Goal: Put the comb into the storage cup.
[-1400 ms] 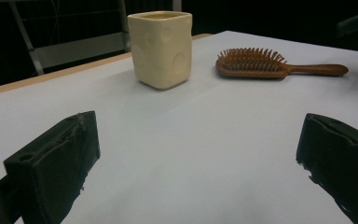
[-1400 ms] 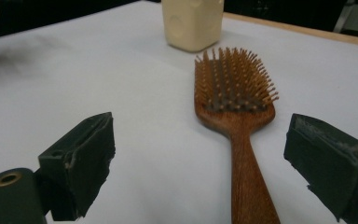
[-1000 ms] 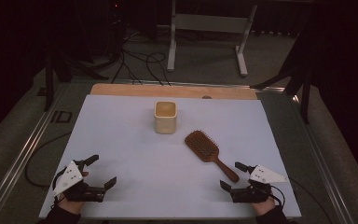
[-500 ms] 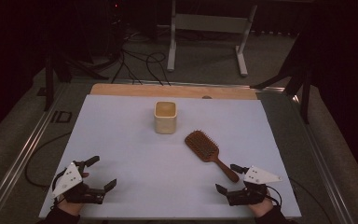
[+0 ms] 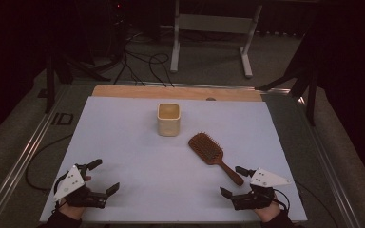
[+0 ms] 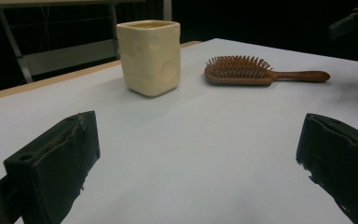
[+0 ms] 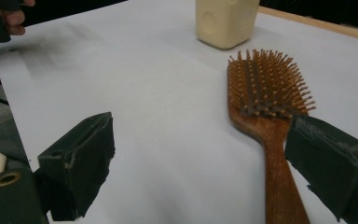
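A brown wooden hairbrush (image 5: 212, 154) lies bristles up on the white table sheet (image 5: 138, 156), handle toward the near right. A cream square cup (image 5: 168, 119) stands upright behind it, near the table's middle. My right gripper (image 5: 232, 180) is open at the near right, close to the end of the brush handle (image 7: 279, 186), which lies beside its right jaw. My left gripper (image 5: 103, 175) is open at the near left, empty, facing the cup (image 6: 149, 56) and the brush (image 6: 256, 72) across bare sheet.
A wooden strip (image 5: 176, 92) runs along the table's far edge. Metal rails (image 5: 24, 156) flank the sheet on both sides. Cables (image 5: 138, 61) and a metal stand (image 5: 214, 28) are on the floor beyond.
Both grippers have drifted slightly toward the near edge of the table. The brush and cup have not moved.
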Motion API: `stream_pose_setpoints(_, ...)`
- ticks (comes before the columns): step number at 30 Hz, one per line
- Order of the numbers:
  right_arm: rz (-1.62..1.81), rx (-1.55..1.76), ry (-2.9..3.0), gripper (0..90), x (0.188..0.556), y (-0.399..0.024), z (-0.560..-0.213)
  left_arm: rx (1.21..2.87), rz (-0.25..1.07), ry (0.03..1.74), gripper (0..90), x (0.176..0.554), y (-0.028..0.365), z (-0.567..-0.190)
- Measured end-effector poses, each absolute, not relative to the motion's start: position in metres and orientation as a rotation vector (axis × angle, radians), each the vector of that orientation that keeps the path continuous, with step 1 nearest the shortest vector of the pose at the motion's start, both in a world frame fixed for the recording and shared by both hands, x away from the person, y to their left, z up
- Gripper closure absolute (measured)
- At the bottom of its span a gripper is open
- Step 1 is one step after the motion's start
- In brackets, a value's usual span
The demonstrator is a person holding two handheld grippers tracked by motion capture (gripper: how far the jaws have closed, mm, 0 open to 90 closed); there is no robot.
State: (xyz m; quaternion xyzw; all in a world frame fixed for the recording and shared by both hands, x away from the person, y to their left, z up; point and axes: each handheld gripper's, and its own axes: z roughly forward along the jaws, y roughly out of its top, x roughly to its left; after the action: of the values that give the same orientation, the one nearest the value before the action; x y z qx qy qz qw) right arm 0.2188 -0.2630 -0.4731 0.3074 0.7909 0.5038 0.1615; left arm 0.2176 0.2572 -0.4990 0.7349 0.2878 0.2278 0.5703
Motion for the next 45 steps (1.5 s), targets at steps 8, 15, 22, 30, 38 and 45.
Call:
stream_pose_setpoints(8, 1.42, 0.886, 2.227, 8.6, 0.218, -0.266, -0.454, 1.729, 0.529, 0.672, 0.1, 0.218, 0.257, -0.499)
stream_pose_setpoints(15, 1.398, 0.897, 2.217, 8.6, 0.221, -0.269, -0.444, 1.727, 0.531, 0.67, 0.1, 0.217, 0.255, -0.499)
stream_pose_setpoints(22, 1.365, 0.889, 2.21, 8.6, 0.228, -0.271, -0.432, 1.729, 0.532, 0.671, 0.1, 0.217, 0.255, -0.499)
stream_pose_setpoints(30, 1.318, 0.883, 2.215, 8.6, 0.236, -0.271, -0.42, 1.733, 0.532, 0.667, 0.1, 0.217, 0.255, -0.499)
stream_pose_setpoints(38, 1.282, 0.907, 2.219, 8.7, 0.248, -0.27, -0.414, 1.737, 0.533, 0.661, 0.1, 0.217, 0.254, -0.499)
stream_pose_setpoints(45, 1.231, 0.902, 2.235, 8.7, 0.258, -0.264, -0.41, 1.744, 0.529, 0.659, 0.1, 0.217, 0.254, -0.499)
